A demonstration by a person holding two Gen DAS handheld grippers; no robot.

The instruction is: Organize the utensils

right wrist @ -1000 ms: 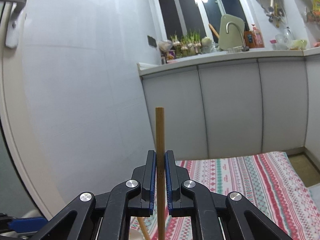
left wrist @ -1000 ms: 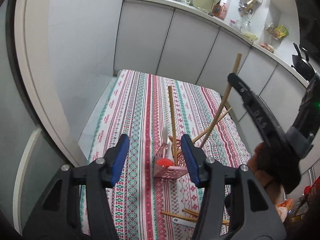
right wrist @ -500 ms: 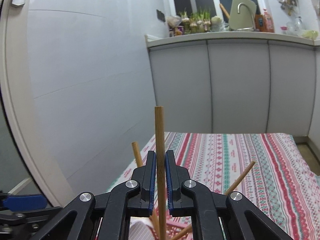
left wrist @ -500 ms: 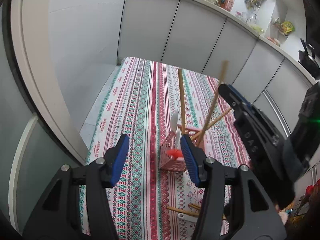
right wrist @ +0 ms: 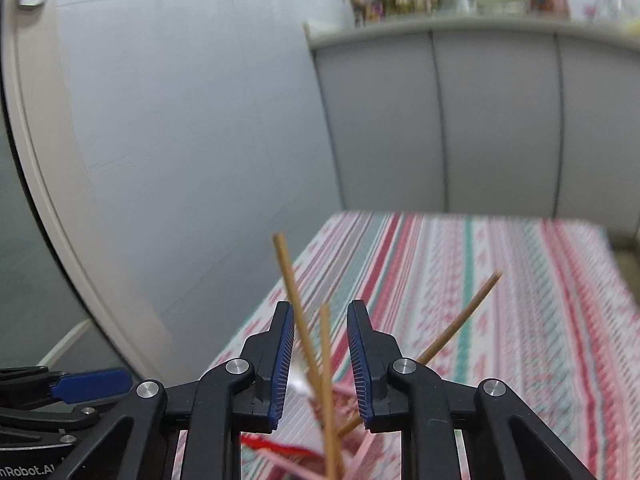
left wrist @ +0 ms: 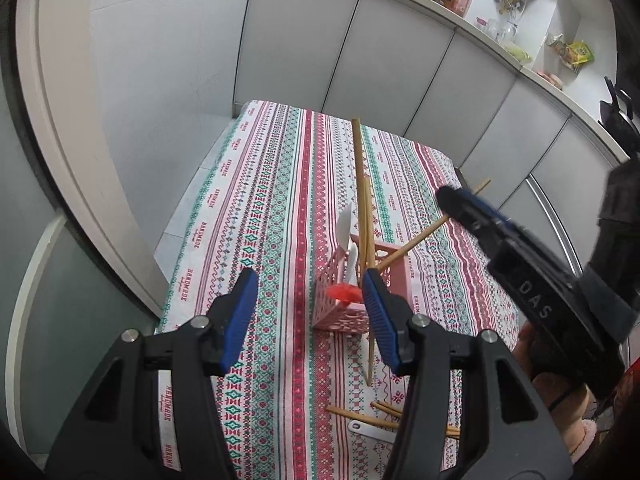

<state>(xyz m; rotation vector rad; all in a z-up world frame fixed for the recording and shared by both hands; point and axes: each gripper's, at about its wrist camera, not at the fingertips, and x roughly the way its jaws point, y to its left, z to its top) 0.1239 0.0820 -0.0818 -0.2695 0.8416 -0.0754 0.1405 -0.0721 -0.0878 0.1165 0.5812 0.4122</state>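
A pink lattice basket stands on the striped tablecloth and holds white spoons, a red utensil and wooden chopsticks; one chopstick leans right. My left gripper hovers open just short of the basket, nothing between its blue pads. My right gripper is over the basket and its jaws are opening. A chopstick stands loose between them and neither pad presses on it. In the left wrist view the right gripper reaches in from the right.
Several loose chopsticks and a pale utensil lie on the cloth near the front edge. White cabinets close off the far side, a white wall the left. A hand holds the right gripper.
The right jaws were clamped on an upright chopstick and have now spread off it. The right gripper tipped down over the basket, and the chopstick sits lower between the pads.
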